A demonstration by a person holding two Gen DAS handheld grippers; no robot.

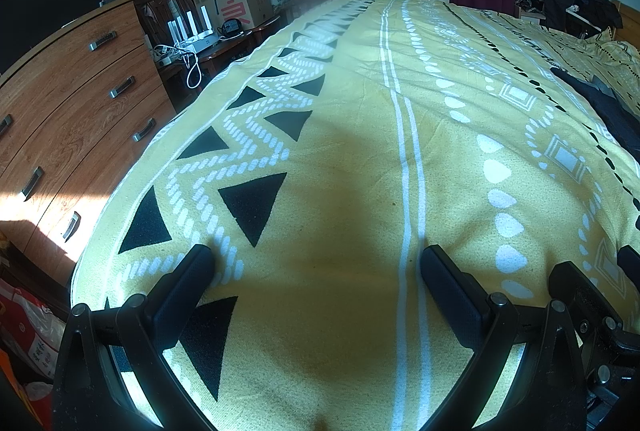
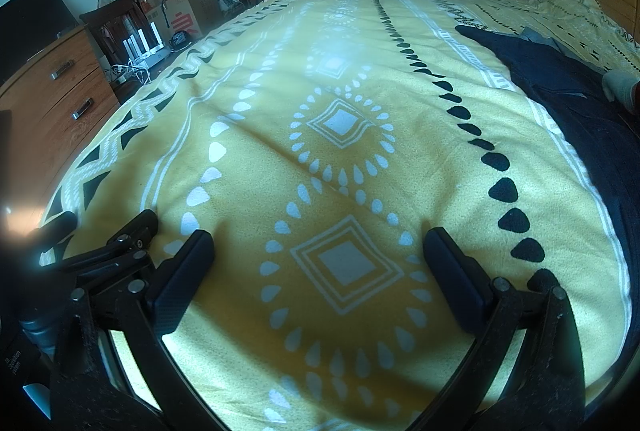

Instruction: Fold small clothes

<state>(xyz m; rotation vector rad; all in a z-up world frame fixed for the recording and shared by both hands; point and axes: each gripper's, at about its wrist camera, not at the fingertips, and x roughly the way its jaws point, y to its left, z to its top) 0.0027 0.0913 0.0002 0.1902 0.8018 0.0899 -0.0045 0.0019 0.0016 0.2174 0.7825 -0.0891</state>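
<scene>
Your left gripper [image 1: 316,263] hangs low over the yellow patterned bedspread [image 1: 340,159], fingers spread wide with nothing between them. Your right gripper [image 2: 320,247] sits just beside it over the same bedspread, equally spread and empty. The dark navy garment [image 2: 568,91] lies on the bedspread to the right of both grippers, apart from them and partly rumpled. Off the bedspread's left edge stands a wooden dresser [image 1: 72,91], with cardboard boxes [image 1: 236,3] stacked beyond it.
</scene>
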